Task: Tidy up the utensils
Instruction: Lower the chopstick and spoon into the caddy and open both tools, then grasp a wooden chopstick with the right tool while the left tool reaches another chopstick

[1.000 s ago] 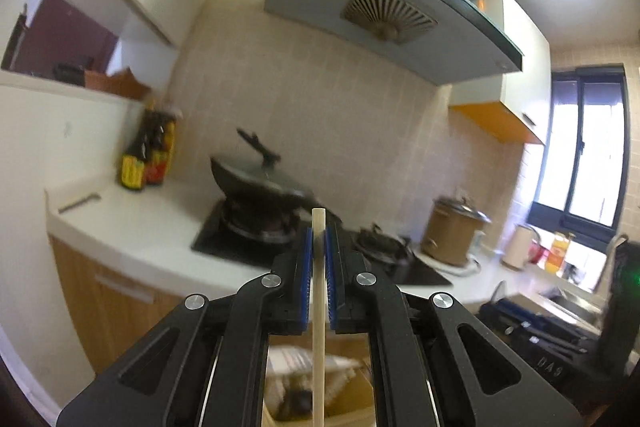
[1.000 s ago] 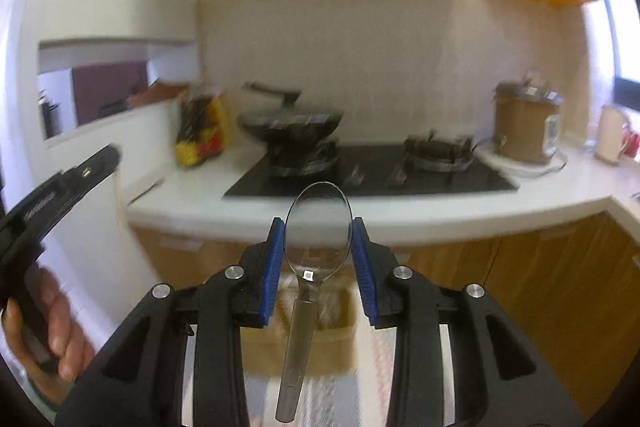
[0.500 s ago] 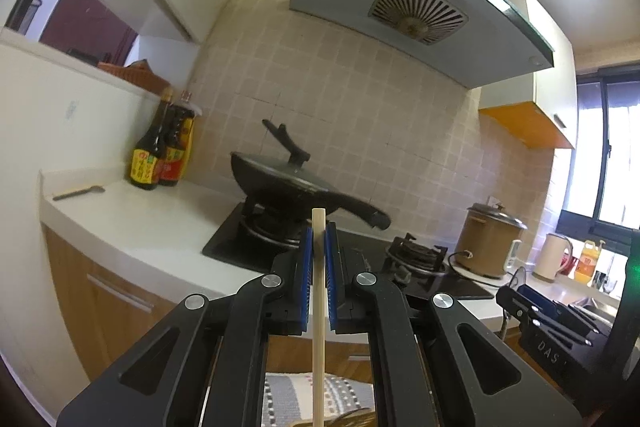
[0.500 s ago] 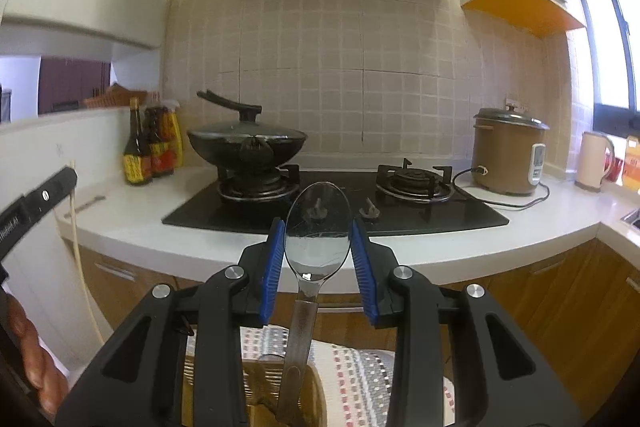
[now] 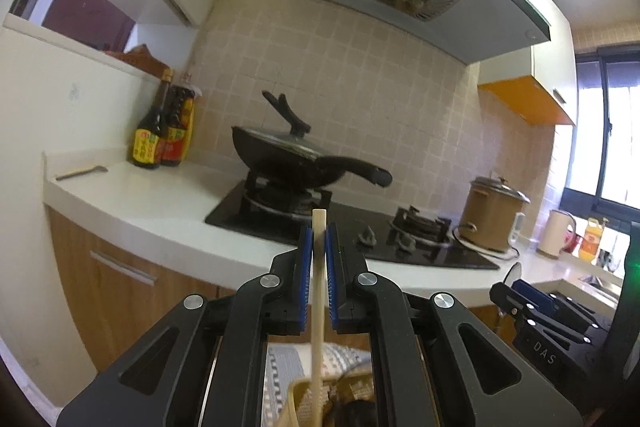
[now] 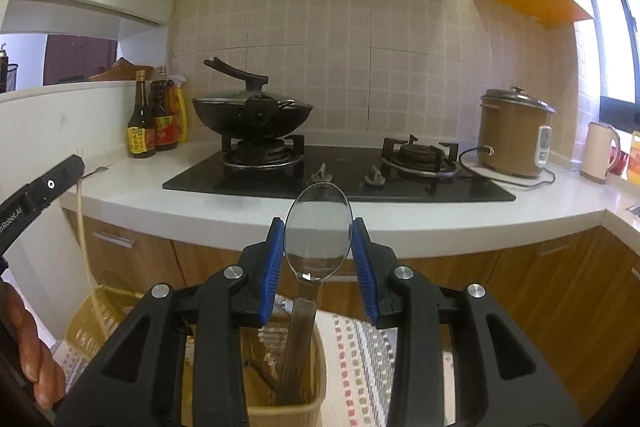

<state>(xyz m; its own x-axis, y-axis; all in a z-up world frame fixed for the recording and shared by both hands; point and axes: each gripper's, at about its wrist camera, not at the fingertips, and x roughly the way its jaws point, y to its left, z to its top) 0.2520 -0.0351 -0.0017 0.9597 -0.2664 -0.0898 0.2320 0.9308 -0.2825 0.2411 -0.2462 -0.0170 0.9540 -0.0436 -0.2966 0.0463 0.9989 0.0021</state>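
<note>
Blue-padded left gripper (image 5: 319, 267) clamps a chopstick (image 5: 318, 307); right gripper (image 6: 318, 259) clamps a spoon (image 6: 318, 231) by its bowl. Both handles hang at 6 o'clock into tan holders (image 6: 280, 379). Judged status: insertion nearly complete, release outstanding. Other holder contents are indistinct.

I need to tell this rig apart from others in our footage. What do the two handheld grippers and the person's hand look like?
Both the left gripper and right gripper are matte black plastic linkages with triangular cut-outs, round silver pivot screws and ribbed blue pads on the fingers. White lettering marks the outer sides; a green light glows on the right unit. No cables show. A bare hand is visible, sleeve unseen.
</note>
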